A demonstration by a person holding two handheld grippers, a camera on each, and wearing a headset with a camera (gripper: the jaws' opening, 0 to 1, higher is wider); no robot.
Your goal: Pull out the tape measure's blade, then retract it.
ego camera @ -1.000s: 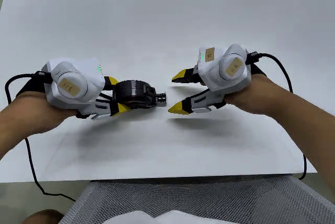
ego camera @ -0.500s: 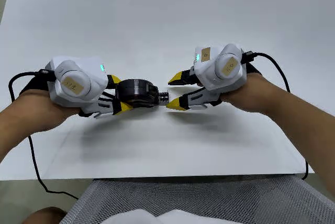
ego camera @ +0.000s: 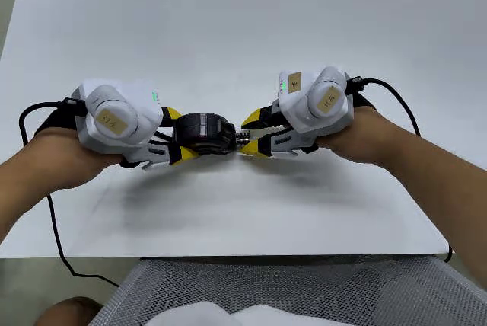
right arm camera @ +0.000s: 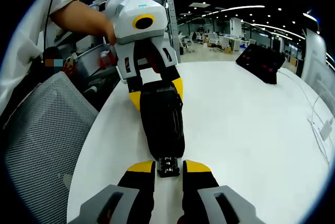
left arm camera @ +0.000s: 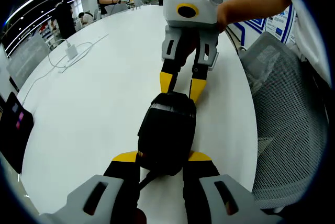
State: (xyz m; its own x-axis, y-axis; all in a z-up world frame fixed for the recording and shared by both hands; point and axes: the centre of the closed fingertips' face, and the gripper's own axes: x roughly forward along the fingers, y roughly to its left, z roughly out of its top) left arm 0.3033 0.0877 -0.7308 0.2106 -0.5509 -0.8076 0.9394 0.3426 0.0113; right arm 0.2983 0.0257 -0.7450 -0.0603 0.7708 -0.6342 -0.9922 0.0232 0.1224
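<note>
Tape measure (ego camera: 203,132) sits clamped in your left gripper (ego camera: 181,134) near the tabletop's (ego camera: 243,29) front edge, anchored so your right gripper (ego camera: 251,134), pinching its hook (right arm camera: 168,166), can pull.

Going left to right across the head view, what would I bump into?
Person's left hand → white left gripper with yellow-tipped jaws → black round tape measure → white right gripper → person's right hand.

Tape measure (ego camera: 204,132) case: blk matt plastic. Blade hook (right arm camera: 168,166): bright metal. Left gripper (ego camera: 183,135) & right gripper (ego camera: 249,135) shells: white glossy plastic. Table (ego camera: 228,36): smooth, matt. Chair (ego camera: 304,289): grey mesh.
</note>
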